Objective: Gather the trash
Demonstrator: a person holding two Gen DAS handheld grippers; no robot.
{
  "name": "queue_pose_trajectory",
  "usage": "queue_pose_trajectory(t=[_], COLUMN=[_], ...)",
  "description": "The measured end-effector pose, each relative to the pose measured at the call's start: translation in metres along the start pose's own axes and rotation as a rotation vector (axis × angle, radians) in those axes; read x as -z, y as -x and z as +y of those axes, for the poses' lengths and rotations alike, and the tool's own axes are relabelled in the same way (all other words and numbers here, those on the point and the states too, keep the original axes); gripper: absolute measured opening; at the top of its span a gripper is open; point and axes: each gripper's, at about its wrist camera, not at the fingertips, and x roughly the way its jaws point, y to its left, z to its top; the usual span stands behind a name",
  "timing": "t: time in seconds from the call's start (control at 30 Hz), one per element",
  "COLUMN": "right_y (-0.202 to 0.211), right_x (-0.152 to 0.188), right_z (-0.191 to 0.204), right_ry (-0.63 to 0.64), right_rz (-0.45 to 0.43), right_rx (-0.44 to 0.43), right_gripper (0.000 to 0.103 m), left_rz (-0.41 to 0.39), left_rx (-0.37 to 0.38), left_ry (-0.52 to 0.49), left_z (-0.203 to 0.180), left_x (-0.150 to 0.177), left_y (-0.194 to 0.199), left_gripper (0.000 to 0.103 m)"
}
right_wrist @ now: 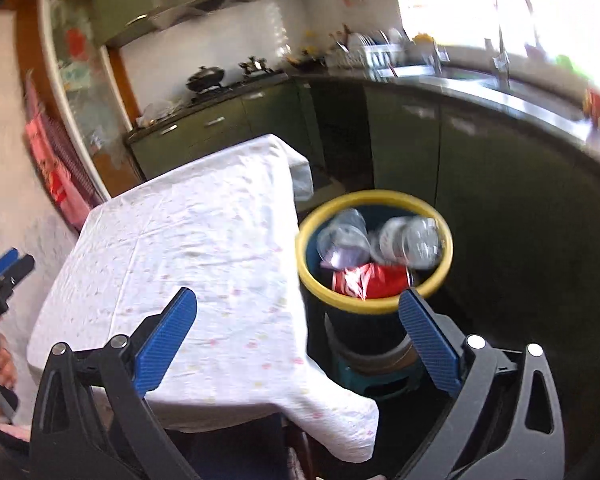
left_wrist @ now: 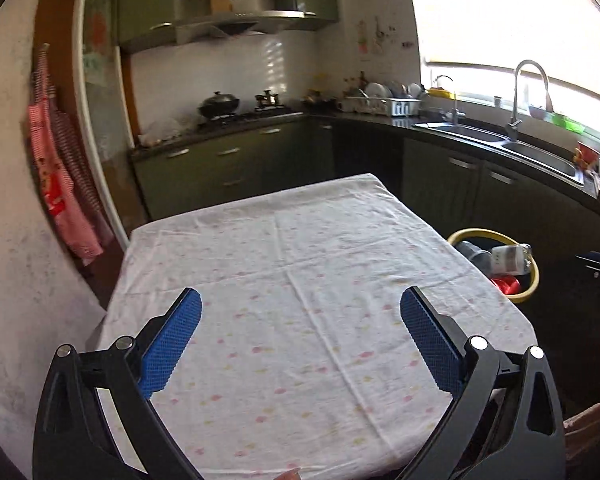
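Observation:
A dark bin with a yellow rim (right_wrist: pixel 374 254) stands on a small stool to the right of the table. It holds clear plastic bottles (right_wrist: pixel 406 242) and a red wrapper (right_wrist: pixel 366 280). The bin also shows in the left wrist view (left_wrist: pixel 496 268). My right gripper (right_wrist: pixel 298 302) is open and empty, above the table's right edge and the bin's near rim. My left gripper (left_wrist: pixel 300 302) is open and empty above the table (left_wrist: pixel 300 240), which carries a white flowered cloth. The left gripper also shows at the left edge of the right wrist view (right_wrist: pixel 8 266).
Green kitchen cabinets and a dark counter with a stove (left_wrist: pixel 228 114), dish rack (left_wrist: pixel 384 102) and sink with tap (left_wrist: pixel 524 96) run behind and to the right. A pink apron (left_wrist: pixel 58 184) hangs on the left wall. The right wrist view is motion-blurred.

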Motion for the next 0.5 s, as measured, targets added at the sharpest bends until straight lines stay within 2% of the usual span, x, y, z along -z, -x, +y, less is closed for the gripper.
queue_pose_trajectory(t=[0.2,0.27,0.37,0.5], right_y=[0.049,0.057,0.057,0.056], right_x=[-0.012,-0.017,-0.022,-0.020], right_z=[0.049,0.056,0.060,0.065], right_ry=[0.116,0.122,0.119,0.138], right_rz=[-0.152,-0.185,-0.191,-0.178], right_rx=[0.107,0.115,0.100,0.086], right_gripper=[0.096,0.096,0.096,0.096], left_rz=[-0.053,-0.063,-0.076,-0.075], left_rx=[-0.024,-0.031,-0.057,-0.087], left_ry=[0.101,0.132,0.157,0.141], left_z=[0.065,0.078,0.096,0.098], left_x=[0.004,0.007,0.015,0.021], left_y=[0.056,0.070,0.088,0.099], left_gripper=[0.098,0.098,0.098,0.098])
